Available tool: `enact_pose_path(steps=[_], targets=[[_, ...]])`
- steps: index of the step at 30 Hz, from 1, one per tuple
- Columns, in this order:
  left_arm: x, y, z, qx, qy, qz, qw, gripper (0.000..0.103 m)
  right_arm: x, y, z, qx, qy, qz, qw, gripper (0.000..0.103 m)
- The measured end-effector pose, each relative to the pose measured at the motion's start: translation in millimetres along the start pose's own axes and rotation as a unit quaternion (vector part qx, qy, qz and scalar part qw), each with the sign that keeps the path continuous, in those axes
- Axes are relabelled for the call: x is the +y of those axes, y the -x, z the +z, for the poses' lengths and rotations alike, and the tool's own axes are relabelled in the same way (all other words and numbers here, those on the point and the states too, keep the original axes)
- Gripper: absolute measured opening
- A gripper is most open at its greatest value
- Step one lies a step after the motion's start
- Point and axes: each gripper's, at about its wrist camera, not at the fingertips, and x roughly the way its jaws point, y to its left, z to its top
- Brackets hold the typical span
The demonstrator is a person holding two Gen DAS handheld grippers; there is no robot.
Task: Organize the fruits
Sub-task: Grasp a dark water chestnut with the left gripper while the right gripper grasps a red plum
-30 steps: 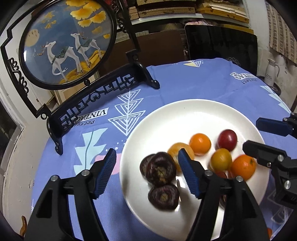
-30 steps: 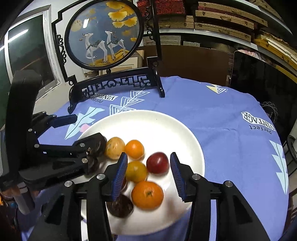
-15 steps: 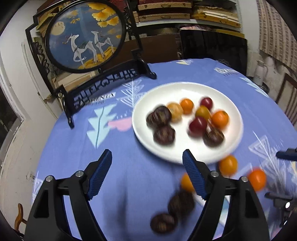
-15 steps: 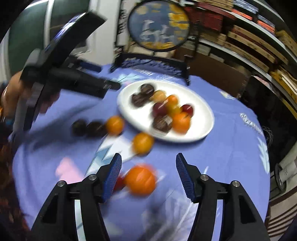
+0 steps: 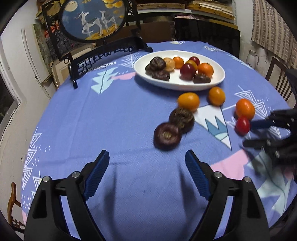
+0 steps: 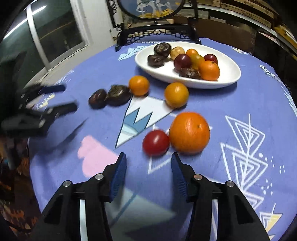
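Covering round table, blue tablecloth (image 5: 115, 118); behind, perhaps shelving (image 5: 204, 11).

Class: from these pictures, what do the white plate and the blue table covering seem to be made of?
Oval white plate: probably glazed ceramic; smooth, glossy, thick rounded rim, though plastic is possible. Blue printed tablecloth: woven fabric; matte, with visible weave and draped edges.

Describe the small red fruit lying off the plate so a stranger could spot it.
Start at the white plate and come toward the right claw. Just ahead lies a big orange; the red fruit touches its left side, the only red piece off the plate.
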Motion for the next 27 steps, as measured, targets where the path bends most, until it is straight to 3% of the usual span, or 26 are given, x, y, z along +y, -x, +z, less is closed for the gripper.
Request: enact_pose_path(steps=[5,21,25,27], targets=[[-6,-2,-1,0.001,-0.014,-0.006,0.9999,0.081,2,-6,6,-0.007,0.003,-0.009,1.0,0.029],[-13,-53,26,0.04,0.003,-0.034,0.9986,0.081,15,9,-11,-0.017,0.024,0.024,0.999,0.028],[-14,-59,29,0.048,0.006,-0.05,0.9976,0.071,15,9,-12,-0.016,0.021,0.026,0.999,0.028],[-14,-61,29,0.05,0.009,-0.06,0.9969,0.061,16,9,-12,-0.015,0.02,0.028,0.999,0.028]])
